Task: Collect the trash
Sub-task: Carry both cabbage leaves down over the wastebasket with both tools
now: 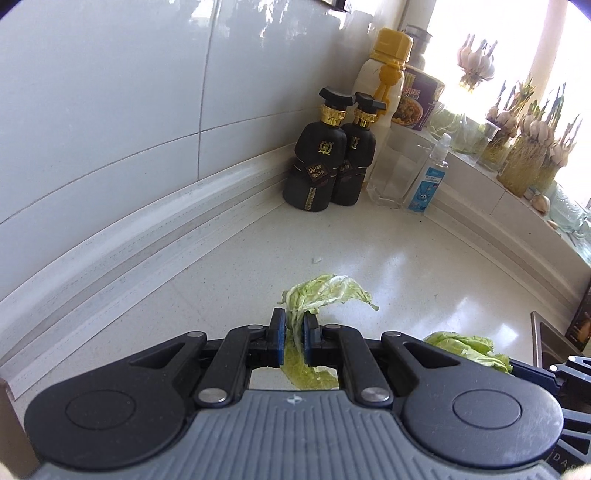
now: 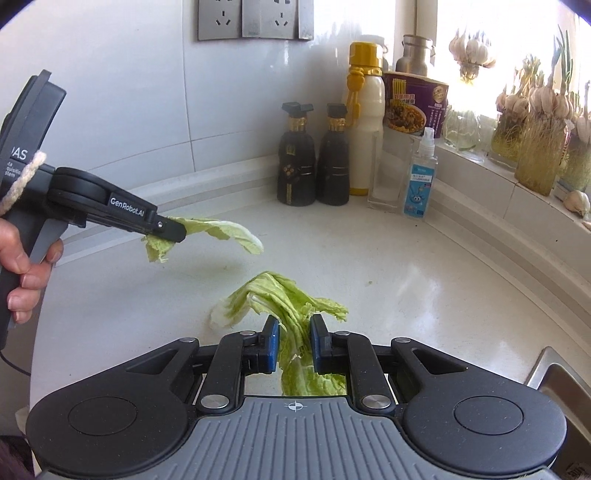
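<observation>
Right gripper and left gripper each clamp a cabbage leaf.

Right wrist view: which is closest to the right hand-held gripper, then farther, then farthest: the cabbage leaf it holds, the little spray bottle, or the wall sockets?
From the right hand-held gripper:
1. Cabbage leaf, pinched between its pads, front centre.
2. Spray bottle, on the counter, far right.
3. Wall sockets, high on the back wall.

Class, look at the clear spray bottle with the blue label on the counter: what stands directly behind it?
Behind the spray bottle stands a clear glass container, with a purple noodle cup above. The cup's base is hidden.
</observation>
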`<state>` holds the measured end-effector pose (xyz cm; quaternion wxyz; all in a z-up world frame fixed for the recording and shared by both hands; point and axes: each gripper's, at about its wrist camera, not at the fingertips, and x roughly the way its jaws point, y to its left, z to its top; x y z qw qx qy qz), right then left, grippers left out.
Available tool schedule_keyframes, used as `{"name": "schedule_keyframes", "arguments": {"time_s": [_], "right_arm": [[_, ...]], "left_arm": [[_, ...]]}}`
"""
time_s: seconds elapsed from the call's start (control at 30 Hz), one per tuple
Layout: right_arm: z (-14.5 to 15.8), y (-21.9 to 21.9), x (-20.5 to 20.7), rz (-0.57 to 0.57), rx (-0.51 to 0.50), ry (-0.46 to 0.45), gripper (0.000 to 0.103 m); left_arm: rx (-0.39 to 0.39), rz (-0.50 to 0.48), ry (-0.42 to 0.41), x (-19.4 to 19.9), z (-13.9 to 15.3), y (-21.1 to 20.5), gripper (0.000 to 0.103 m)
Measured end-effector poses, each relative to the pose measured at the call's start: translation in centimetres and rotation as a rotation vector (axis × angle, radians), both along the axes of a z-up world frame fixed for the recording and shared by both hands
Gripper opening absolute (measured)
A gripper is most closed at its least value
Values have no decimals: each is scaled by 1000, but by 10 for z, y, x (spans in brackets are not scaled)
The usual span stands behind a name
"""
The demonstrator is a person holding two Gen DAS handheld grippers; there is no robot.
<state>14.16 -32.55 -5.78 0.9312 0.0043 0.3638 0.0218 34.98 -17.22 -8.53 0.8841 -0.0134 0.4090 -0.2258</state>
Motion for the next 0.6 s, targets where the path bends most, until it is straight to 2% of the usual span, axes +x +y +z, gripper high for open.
{"name": "schedule_keyframes", "arguments": {"time_s": [0.27,0.6], "right_arm": [[19,15,-26,6,-22,-41,16],[37,27,-53,-28,-19,-66,16]], "left_arm": [[-50,10,9,-35,14,34,8],[-121,67,8,-74,31,83,8]]}}
